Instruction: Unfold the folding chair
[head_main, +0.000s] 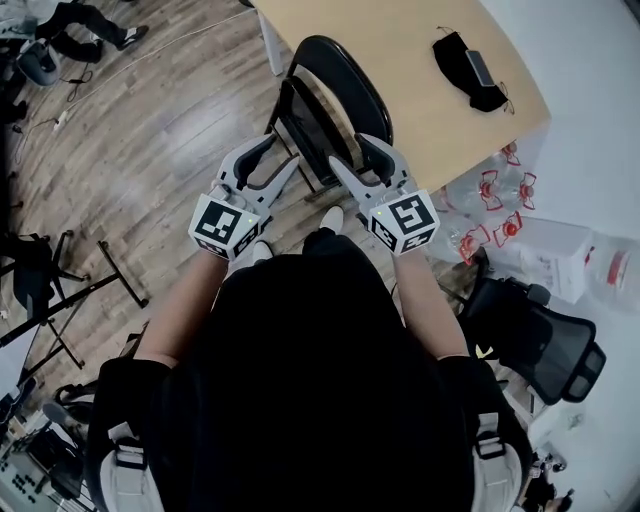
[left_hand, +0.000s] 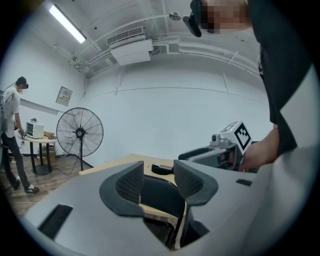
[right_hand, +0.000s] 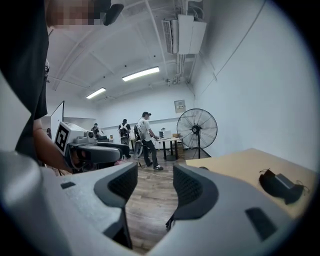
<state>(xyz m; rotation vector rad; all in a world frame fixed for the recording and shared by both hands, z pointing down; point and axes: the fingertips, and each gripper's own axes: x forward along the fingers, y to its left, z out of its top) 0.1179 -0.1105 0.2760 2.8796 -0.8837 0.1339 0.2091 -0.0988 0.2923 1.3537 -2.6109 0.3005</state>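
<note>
Left claw (head_main: 283, 157) and right claw (head_main: 352, 153) point forward side by side, both narrowly parted and empty, near the folding chair (head_main: 318, 125).

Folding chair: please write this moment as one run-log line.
stage: before grasp | folding chair: folded, beside table | left gripper: jaws open, empty | right gripper: jaws open, empty

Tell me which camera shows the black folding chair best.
The head view: the folding chair shows from above, curved back and frame, beside the table. The left gripper view shows only its back's top; the right gripper view, just a dark sliver.
</note>
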